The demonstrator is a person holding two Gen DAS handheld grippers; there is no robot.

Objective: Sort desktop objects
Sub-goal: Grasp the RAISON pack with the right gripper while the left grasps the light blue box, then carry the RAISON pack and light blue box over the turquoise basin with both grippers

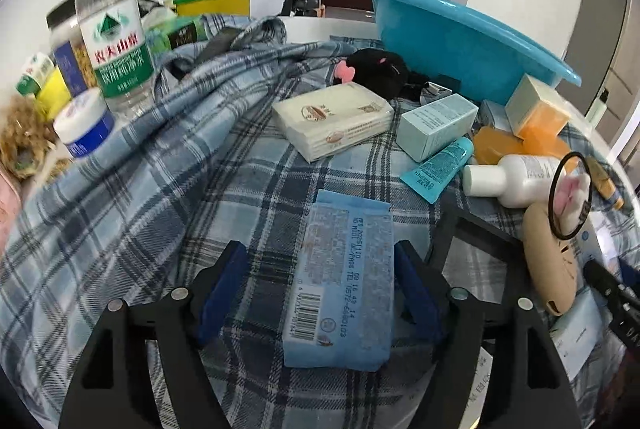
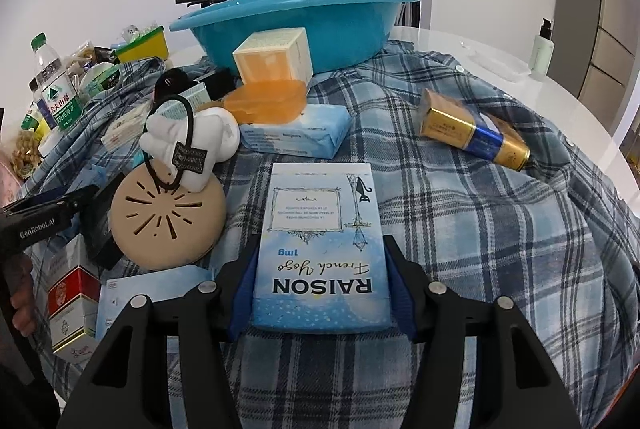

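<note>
both hand-held grippers point down over a blue plaid cloth (image 2: 460, 213) spread on the white table (image 2: 568, 97). left hand-held gripper (image 1: 320, 293) straddles a light blue tissue pack (image 1: 344, 281) lying barcode-up on the cloth; its right blue pad sits against the pack's edge, while the left pad stands a little apart, so the jaws are partly spread and not clamped. right hand-held gripper (image 2: 320, 289) has its blue pads pressed on both long sides of a pale blue raison box (image 2: 322, 249), gripping it, the box's far end reaching out over the cloth.

beyond the tissue pack lie a cream tissue pack (image 1: 332, 121), a teal carton (image 1: 438, 127) and a teal tube (image 1: 438, 167), then a white bottle (image 1: 516, 179). a blue basin (image 2: 296, 25) sits at the back, with an orange-and-cream box (image 2: 276, 55) in front of it. a tan round disc (image 2: 168, 221) carries a white plush hair tie (image 2: 188, 145). a gold-and-blue tube (image 2: 476, 131) lies to the right. a water bottle (image 1: 116, 29) stands at the left edge, near a blue-lidded jar (image 1: 84, 123).
</note>
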